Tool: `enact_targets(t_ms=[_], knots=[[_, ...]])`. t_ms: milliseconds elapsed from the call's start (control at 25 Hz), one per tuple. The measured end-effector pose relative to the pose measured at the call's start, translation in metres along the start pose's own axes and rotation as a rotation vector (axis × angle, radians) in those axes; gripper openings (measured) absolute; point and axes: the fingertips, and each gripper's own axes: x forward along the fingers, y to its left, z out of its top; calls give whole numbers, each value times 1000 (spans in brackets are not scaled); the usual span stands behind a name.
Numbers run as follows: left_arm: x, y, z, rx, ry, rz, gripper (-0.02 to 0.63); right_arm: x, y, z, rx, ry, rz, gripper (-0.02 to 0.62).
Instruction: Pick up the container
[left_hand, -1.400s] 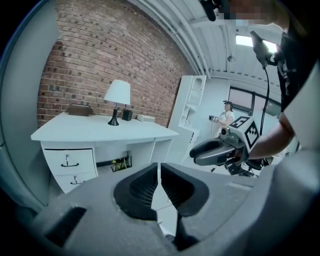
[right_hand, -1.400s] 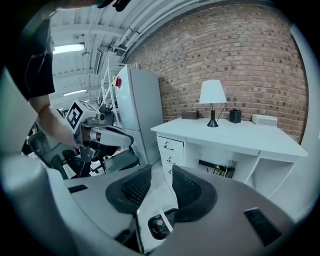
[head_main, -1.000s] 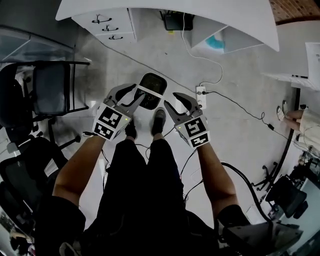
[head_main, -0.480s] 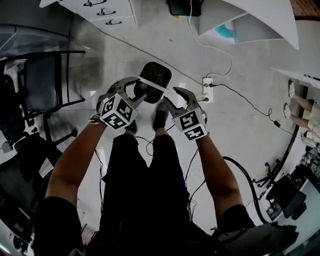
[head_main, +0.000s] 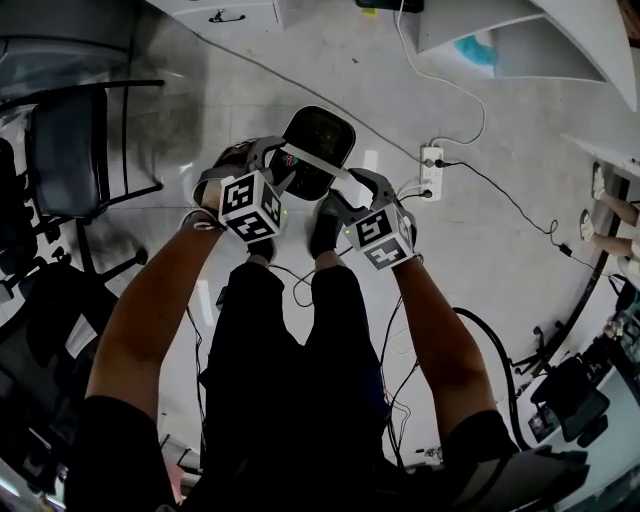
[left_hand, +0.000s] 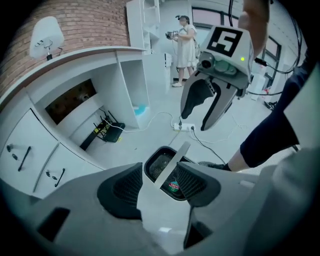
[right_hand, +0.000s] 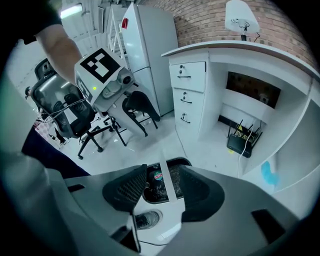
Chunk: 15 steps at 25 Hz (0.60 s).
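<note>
**Both grippers are coming down on the floor container, jaws spreading**

The left gripper (head_main: 262, 158) and the right gripper (head_main: 345, 190) are sinking toward the black container (head_main: 325, 130) and closing in on its near rim. The left one is also rolling, bringing a second face of its marker cube into sight. Both pairs of jaws are opening wider, and the container's white handle (head_main: 312, 160) is showing in the gap of each, unpinched. The head view is tipping downward, so the white desk (head_main: 570, 40) is sliding out at the top.

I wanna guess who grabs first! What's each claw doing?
Left claw: open, just been opening; container handle in its gap, ungripped.
Right claw: open, just been opening; same handle in its gap, ungripped.
</note>
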Motion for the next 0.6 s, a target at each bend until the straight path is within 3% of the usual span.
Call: enact_targets(t_ms=[280,600], knots=[[51,-16,-31,68,60,-72,218,41,-8,-28,-5,31,7,167],[99,-11,-52,96,82,-59,218,85,-8,-58,-49,63,26,173]])
